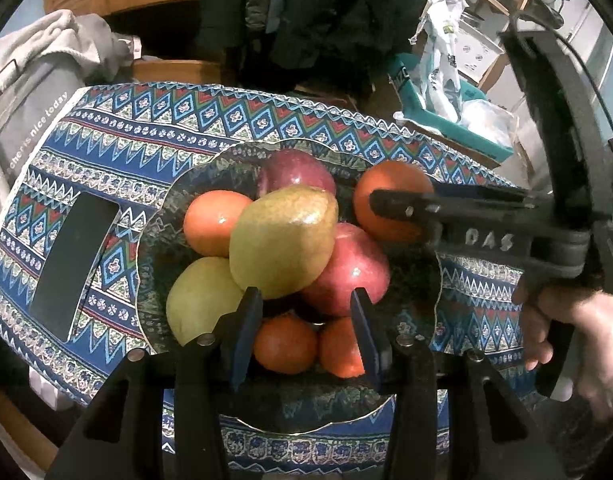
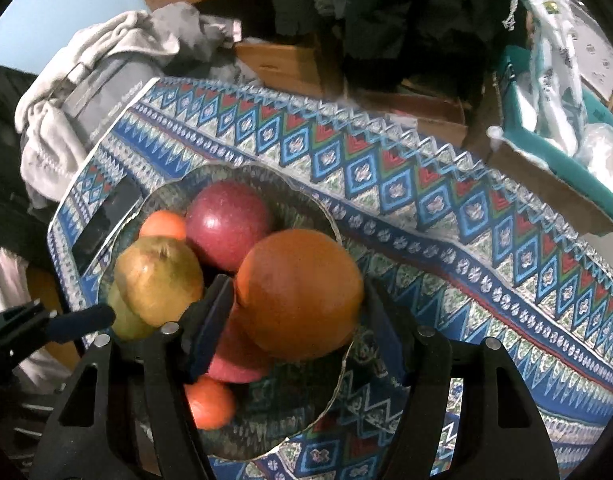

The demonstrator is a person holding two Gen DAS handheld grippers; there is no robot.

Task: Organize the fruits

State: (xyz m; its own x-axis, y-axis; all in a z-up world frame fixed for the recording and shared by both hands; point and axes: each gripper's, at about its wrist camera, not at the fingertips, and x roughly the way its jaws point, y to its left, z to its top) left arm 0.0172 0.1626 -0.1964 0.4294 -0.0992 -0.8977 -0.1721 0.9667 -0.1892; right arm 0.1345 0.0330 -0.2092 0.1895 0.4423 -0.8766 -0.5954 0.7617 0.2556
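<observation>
A dark patterned plate (image 1: 174, 216) on the patterned tablecloth holds a pile of fruit: a green-yellow pear (image 1: 282, 240) on top, a second pear (image 1: 198, 300), two red apples (image 1: 346, 272), and several oranges. My left gripper (image 1: 306, 332) is open and empty, just above the plate's near side, its fingers framing two small oranges (image 1: 284, 342). My right gripper (image 2: 298, 304) is shut on a large orange (image 2: 300, 292), held at the plate's right side; it also shows in the left wrist view (image 1: 390, 204). The plate rim also shows in the right wrist view (image 2: 334, 228).
A black phone (image 1: 74, 264) lies on the cloth left of the plate. Grey clothing (image 1: 38, 80) is piled at the table's left end. A teal box with plastic bags (image 1: 450, 120) stands beyond the right edge. Cardboard boxes (image 2: 282, 60) sit behind the table.
</observation>
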